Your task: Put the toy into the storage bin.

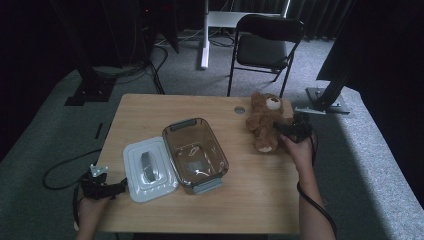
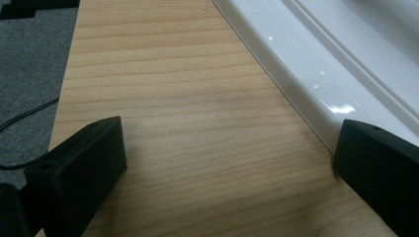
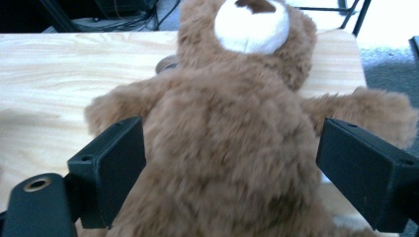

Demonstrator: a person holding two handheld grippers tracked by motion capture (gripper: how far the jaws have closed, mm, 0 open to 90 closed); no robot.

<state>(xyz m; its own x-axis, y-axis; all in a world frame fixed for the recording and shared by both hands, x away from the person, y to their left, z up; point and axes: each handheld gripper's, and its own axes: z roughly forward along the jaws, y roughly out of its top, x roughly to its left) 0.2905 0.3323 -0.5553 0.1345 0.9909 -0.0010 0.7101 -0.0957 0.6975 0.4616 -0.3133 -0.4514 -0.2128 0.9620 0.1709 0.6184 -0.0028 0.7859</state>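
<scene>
Fuzzy brown plush teddy bear [image 3: 232,148] lies right of the clear brownish plastic box [image 1: 195,155], right gripper [image 3: 232,163] jaws apart around its belly. Left gripper [image 2: 222,173] jaws apart beside the glossy white lid [image 2: 316,64].

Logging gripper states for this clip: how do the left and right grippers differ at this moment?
The right gripper has its open jaws on either side of the teddy bear; the left gripper has bare table between its jaws. The right one works at the table's far right, the left at the near left, beside the white lid. Both are open and grip nothing.
</scene>
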